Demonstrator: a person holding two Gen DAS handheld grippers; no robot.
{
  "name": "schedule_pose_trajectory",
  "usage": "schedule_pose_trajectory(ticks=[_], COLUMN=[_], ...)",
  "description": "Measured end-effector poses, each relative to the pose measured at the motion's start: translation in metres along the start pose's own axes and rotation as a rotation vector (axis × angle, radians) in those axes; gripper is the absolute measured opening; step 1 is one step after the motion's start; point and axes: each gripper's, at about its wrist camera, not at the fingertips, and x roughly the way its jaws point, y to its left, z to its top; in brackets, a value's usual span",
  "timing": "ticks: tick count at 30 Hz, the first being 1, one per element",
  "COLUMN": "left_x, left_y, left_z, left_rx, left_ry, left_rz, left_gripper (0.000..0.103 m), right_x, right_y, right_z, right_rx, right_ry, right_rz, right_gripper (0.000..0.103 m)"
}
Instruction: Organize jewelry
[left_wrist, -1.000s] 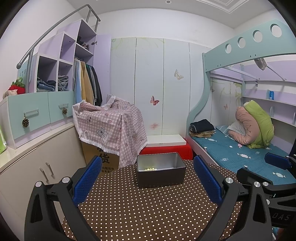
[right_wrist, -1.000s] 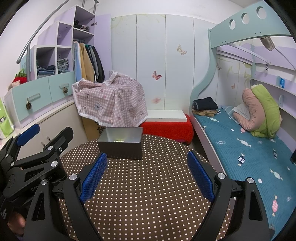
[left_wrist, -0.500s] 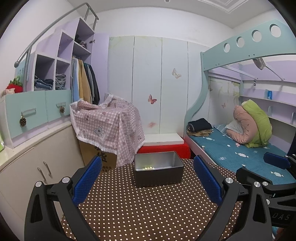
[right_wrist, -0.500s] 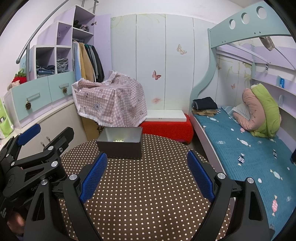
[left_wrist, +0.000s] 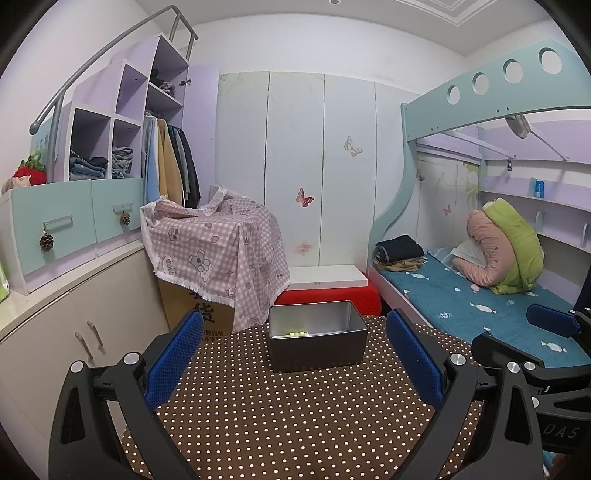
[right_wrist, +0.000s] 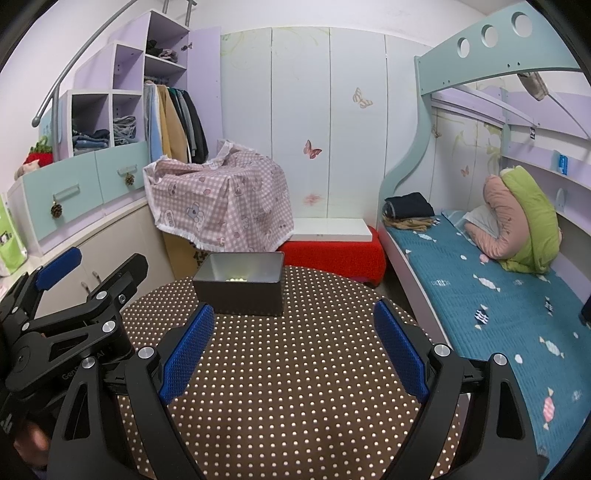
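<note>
A dark grey metal box (left_wrist: 317, 339) (right_wrist: 240, 284) stands at the far side of a round table with a brown white-dotted cloth (left_wrist: 295, 413) (right_wrist: 288, 369). A string of pale yellow-green beads (left_wrist: 295, 334) (right_wrist: 236, 278) lies inside the box. My left gripper (left_wrist: 293, 354) hovers open over the cloth, short of the box, with nothing between its blue pads. My right gripper (right_wrist: 293, 345) is open and empty too, also short of the box. In the right wrist view the left gripper (right_wrist: 70, 295) shows at the left edge.
A carton draped with a pink checked cloth (left_wrist: 218, 243) stands behind the table on the left. A red bench with a white board (left_wrist: 332, 288) is behind the box. A bed with a teal cover (right_wrist: 480, 295) runs along the right; cabinets (left_wrist: 55, 332) line the left.
The left wrist view has drifted slightly, so the box sits a little lower and further left in it. The right gripper and the box look unchanged.
</note>
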Motion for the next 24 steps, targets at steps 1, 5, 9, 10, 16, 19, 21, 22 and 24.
schedule_pose_trajectory(ticks=[1,5,9,10,16,19,21,22,24], left_x=[-0.0001,0.0002,0.0006,0.0001,0.0013,0.0021,-0.0002,-0.0007,0.0006], left_y=[-0.0001,0.0006,0.0009,0.0011,0.0018,0.001,0.0003,-0.0008,-0.0011], left_z=[0.0,-0.0005,-0.0011,-0.0014,-0.0035,-0.0031,-0.0045,-0.0053,-0.006], left_rx=[0.0,0.0,0.0,0.001,0.001,-0.001,0.003,0.005,0.002], left_ry=[0.0,0.002,0.004,0.004,0.01,0.012,0.005,0.007,0.014], left_rz=[0.0,-0.001,0.0,0.0,-0.001,-0.003,0.013,0.027,0.023], left_gripper=[0.096,0.096,0.096,0.096,0.096,0.096,0.096,0.096,0.096], right_x=[0.0,0.0,-0.0002,0.0,-0.0001,-0.0003,0.0005,0.0007,0.0014], right_y=[0.0003,-0.0003,0.0001,-0.0004,-0.0008,-0.0009,-0.0006,0.0001,-0.0002], right_z=[-0.0001,0.0001,0.0001,0.0002,0.0,0.0003,-0.0008,-0.0017,-0.0028], right_rx=[0.0,0.0,0.001,0.001,0.001,0.002,-0.002,-0.006,-0.004], right_ry=[0.0,0.0,0.002,0.003,0.004,0.003,0.005,0.005,0.008], right_rz=[0.0,0.0,0.0,0.0,-0.001,0.003,0.0,-0.003,0.0], right_gripper=[0.085,0.085,0.085,0.085,0.085,0.085,0.085,0.085,0.085])
